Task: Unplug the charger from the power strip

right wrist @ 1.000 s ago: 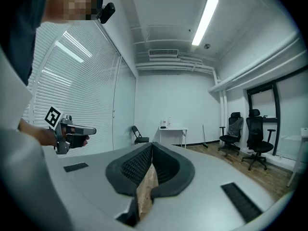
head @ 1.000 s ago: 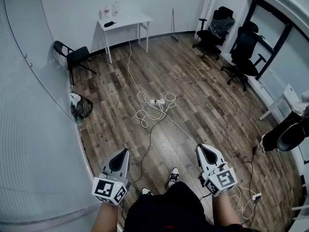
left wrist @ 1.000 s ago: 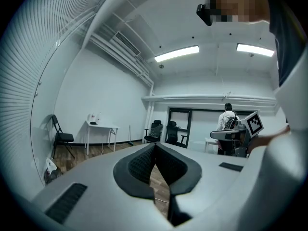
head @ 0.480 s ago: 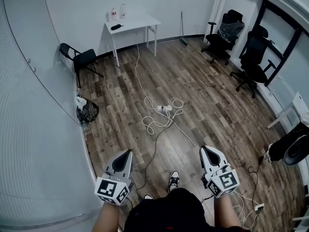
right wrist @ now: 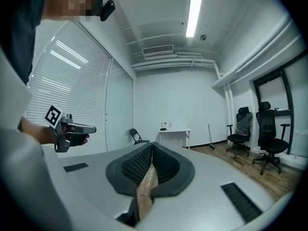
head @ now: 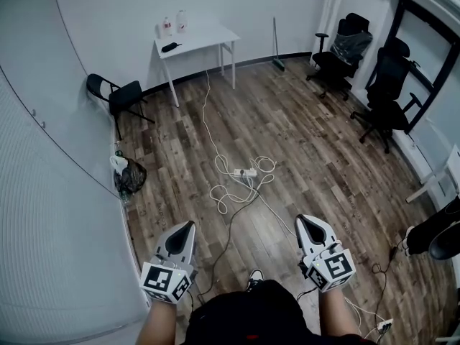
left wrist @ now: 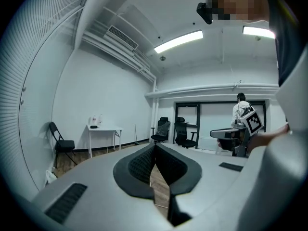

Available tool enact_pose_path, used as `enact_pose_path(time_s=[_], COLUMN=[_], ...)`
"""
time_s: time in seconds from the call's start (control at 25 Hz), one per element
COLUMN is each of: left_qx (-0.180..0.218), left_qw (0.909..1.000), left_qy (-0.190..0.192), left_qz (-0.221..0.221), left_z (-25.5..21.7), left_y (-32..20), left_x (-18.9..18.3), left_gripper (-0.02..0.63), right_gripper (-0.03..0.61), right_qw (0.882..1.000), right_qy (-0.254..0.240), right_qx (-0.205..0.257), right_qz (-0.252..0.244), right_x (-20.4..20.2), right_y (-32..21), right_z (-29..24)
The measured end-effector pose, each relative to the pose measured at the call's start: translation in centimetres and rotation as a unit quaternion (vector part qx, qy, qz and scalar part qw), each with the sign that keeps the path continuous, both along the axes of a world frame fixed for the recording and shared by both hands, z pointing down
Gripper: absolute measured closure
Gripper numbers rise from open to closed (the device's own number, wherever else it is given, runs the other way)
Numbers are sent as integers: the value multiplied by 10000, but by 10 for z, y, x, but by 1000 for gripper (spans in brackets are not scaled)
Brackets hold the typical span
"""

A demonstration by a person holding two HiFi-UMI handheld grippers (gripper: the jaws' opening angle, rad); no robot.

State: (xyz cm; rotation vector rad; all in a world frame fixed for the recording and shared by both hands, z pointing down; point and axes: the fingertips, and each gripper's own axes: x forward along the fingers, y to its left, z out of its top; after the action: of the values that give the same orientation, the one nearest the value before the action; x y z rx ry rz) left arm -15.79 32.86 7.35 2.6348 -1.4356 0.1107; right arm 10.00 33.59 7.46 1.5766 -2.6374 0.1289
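A white power strip (head: 245, 172) lies on the wooden floor mid-room, among loops of white cord (head: 231, 192). From here I cannot make out a charger on it. My left gripper (head: 190, 223) is held low at the left, shut, with nothing between its pads (left wrist: 155, 146). My right gripper (head: 300, 218) is at the right, also shut and empty (right wrist: 152, 145). Both point forward, well short of the strip. Each gripper view shows the other gripper off to the side: the right gripper (left wrist: 248, 124) and the left gripper (right wrist: 65, 129).
A white table (head: 194, 38) with bottles stands at the far wall, a folding chair (head: 118, 92) and a dark bag (head: 129, 177) at the left. Office chairs (head: 388, 85) are at the right. A second strip (head: 381, 327) with cables lies at the bottom right.
The whole view has moved forward: the power strip sits lower in the picture and nearer. Both grippers travelled along with it and stayed shut.
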Motion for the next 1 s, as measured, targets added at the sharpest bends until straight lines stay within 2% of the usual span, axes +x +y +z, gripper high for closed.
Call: enact_pose_path(time_s=[0.2,0.4,0.72,1.0], left_qx=[-133,-270,-411,-447], left_qw=[9996,9992,9991,9988], left_qy=[-15,-142,-86,16], left_qz=[-257,-242,-13,208], left_z=[4,12,27,43], left_y=[-36,-63,-124,-209], left_x=[38,71,106,113], left_gripper=[591,591,591,591], right_gripper=[555,555,555,555], right_qw=[9995,9991,9982,9983], right_qy=[-129,-294,-319,-233], right_qx=[-90,-156,-444,-540], right_qz=[-262,-246,-241,-2], right_x=[43,78,89,97], right_y=[-45,-78,-115,-187], right_z=[4,12,37,50])
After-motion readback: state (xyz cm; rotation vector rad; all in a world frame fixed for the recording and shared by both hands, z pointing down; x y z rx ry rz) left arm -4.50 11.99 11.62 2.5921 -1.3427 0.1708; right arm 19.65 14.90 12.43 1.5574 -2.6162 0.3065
